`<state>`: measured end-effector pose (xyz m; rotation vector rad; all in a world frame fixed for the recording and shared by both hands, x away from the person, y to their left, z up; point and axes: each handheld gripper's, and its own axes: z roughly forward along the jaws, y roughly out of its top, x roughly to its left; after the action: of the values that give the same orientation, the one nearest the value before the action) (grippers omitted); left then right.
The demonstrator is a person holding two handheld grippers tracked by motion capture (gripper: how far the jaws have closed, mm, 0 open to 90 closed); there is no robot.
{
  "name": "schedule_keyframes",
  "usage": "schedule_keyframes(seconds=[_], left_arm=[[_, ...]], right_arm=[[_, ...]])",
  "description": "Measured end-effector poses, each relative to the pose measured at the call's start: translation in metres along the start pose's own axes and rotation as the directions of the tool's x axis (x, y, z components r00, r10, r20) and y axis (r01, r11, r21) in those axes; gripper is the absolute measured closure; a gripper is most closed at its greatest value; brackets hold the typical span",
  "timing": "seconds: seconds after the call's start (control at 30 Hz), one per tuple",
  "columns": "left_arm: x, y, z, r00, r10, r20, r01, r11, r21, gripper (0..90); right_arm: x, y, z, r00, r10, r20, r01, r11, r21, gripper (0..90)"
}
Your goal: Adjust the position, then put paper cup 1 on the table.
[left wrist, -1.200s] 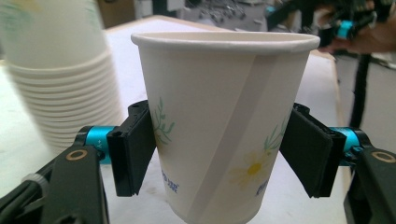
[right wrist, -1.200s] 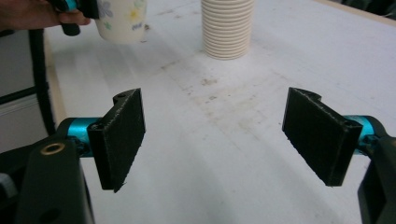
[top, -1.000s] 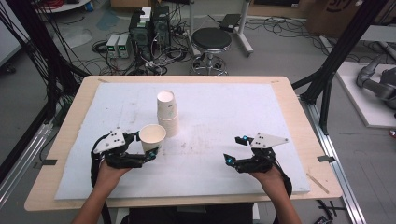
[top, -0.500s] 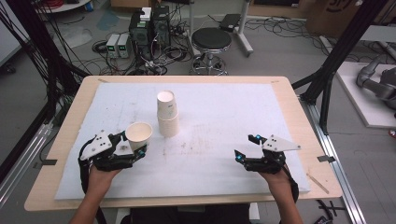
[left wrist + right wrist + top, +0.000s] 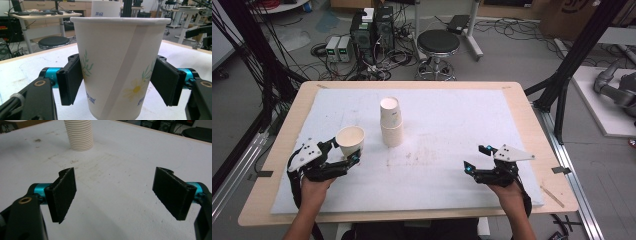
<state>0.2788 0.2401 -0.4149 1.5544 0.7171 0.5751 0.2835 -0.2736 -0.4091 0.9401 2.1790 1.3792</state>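
White mat (image 5: 452, 150), clamped paper cup (image 5: 120, 67)

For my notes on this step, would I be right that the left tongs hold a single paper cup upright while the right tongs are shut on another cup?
Not quite. The right tongs are open with nothing between them, above the bare white mat, as the right gripper view shows. The rest stands: the left tongs hold a single paper cup upright.

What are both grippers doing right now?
Left gripper: closed on the paper cup.
Right gripper: open, nothing between its jaws, which have just been opening.
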Motion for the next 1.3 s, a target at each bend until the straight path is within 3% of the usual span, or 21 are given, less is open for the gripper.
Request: schedule_keyframes(seconds=[0.2,0.47,0.73,0.93,1.13,1.3], left_arm=[[0.006,0.0,-0.003,0.9998,-0.012,-0.018,0.012,0.9996,-0.026,28.9],[0.017,0.0,-0.003,0.9983,-0.025,-0.053,0.022,0.9984,-0.053,27.9],[0.039,-0.003,-0.003,0.9906,-0.047,-0.128,0.037,0.9964,-0.077,28.7],[0.051,-0.009,-0.001,0.9847,-0.043,-0.169,0.036,0.9984,-0.044,28.7],[0.062,-0.018,0.006,0.9766,-0.071,-0.203,0.076,0.9969,0.021,28.7],[0.067,-0.024,0.01,0.9594,-0.072,-0.273,0.105,0.9887,0.108,29.0]], right_arm=[[-0.001,-0.001,0.001,0.9996,0.027,-0.011,-0.026,1.0,0.006,19.7],[-0.001,-0.003,-0.003,0.9998,0.018,-0.003,-0.018,1.0,0.006,19.8],[0.0,-0.005,-0.005,0.9999,0.012,0.0,-0.012,1.0,0.011,19.8],[0.002,-0.006,-0.007,1.0,0.005,-0.001,-0.005,1.0,0.008,19.8],[0.004,-0.005,-0.005,1.0,0.0,-0.008,0.0,1.0,0.013,19.8],[0.003,-0.005,-0.004,0.9999,-0.006,-0.009,0.006,1.0,0.017,19.8]])
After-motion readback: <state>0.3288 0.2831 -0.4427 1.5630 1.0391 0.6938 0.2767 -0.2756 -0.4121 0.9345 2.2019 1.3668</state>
